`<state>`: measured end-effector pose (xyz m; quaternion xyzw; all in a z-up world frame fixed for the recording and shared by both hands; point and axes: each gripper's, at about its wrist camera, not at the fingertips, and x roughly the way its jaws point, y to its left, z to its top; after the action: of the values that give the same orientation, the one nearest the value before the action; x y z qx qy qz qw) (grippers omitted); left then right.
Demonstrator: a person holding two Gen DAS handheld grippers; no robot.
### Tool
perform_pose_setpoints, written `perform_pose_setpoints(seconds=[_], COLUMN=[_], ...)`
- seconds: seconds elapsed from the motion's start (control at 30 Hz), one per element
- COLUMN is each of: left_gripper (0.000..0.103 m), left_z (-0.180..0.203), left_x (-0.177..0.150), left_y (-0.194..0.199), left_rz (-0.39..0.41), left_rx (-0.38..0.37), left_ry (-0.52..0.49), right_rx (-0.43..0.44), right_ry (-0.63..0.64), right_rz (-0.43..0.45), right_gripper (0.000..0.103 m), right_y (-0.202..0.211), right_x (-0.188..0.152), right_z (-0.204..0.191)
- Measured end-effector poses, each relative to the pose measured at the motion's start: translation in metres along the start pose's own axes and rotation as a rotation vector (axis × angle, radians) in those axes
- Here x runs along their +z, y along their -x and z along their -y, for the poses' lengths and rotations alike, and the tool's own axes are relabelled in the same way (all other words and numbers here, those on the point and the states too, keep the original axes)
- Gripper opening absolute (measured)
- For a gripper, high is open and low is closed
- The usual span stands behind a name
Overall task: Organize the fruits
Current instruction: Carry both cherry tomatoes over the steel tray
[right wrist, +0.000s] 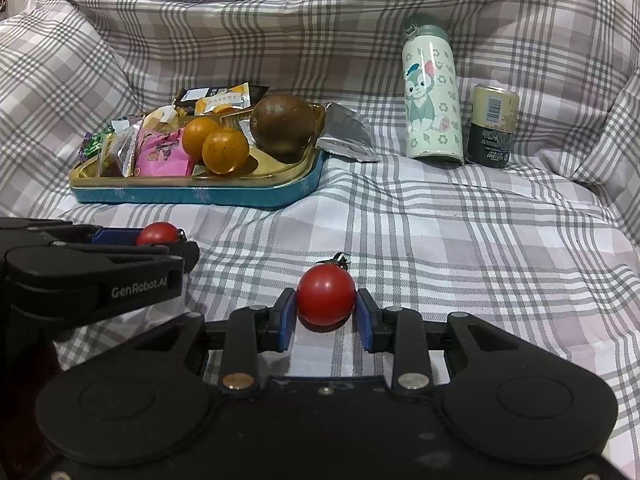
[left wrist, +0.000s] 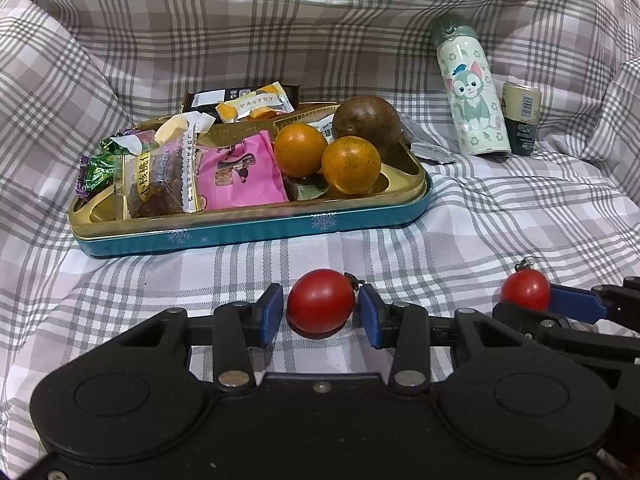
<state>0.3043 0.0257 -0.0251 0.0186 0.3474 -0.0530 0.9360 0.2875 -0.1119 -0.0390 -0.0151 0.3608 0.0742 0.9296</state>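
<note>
A: Where are the tomatoes?
B: On the checked cloth, one between each hand-held gripper's pads. The left hand-held gripper (left wrist: pixel 321 314) brackets the bigger tomato (left wrist: pixel 321 301) narrowly; the right hand-held gripper (right wrist: pixel 326 312) hugs its tomato (right wrist: pixel 326 295).
A: And the tray (left wrist: pixel 256 232)?
B: Straight ahead, nearer the left.

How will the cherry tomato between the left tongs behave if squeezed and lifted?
The tomato is round and glossy, so it will probably roll or slip if the left tongs close off-centre. It looks thin-skinned and soft, so a hard squeeze could split it. It is small, so likely light, and the soft checked cloth may steady it.
</note>
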Motion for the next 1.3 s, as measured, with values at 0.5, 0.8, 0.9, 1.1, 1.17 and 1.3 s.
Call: perform_pose_setpoints(seconds=[0.5,0.8,0.9,1.1,1.17,1.3], left_gripper=[0.043,0.043,0.043,0.043,0.043,0.043], left_z=[-0.003,-0.006,-0.005,-0.004,-0.004,-0.006], left_x=[0.001,0.001,0.000,-0.001,-0.001,0.000], left_y=[-0.001,0.001,0.003,0.007,0.008,0.010], left_rz=[0.004,-0.013,-0.014,-0.018,-0.015,-0.013], left_rx=[-0.016,-0.034,-0.034,-0.048,-0.044,-0.037], left_ry=[0.053,0.094,0.087,0.089,0.086,0.094], right_rx=[-0.007,-0.023,-0.021,-0.029,-0.037,-0.041], right_ry=[0.016,0.012,0.005,-0.015,-0.012,0.016], right_rz=[0.010,0.013,0.011,0.013,0.022,0.034], right_gripper=[0.034,0.044,0.044,0.044,0.043,0.033], right_y=[-0.002,-0.004,-0.005,-0.005,-0.007,-0.008], right_x=[-0.001,0.000,0.000,0.001,0.001,0.001], right_z=[-0.002,-0.002,-0.001,-0.001,-0.001,-0.005])
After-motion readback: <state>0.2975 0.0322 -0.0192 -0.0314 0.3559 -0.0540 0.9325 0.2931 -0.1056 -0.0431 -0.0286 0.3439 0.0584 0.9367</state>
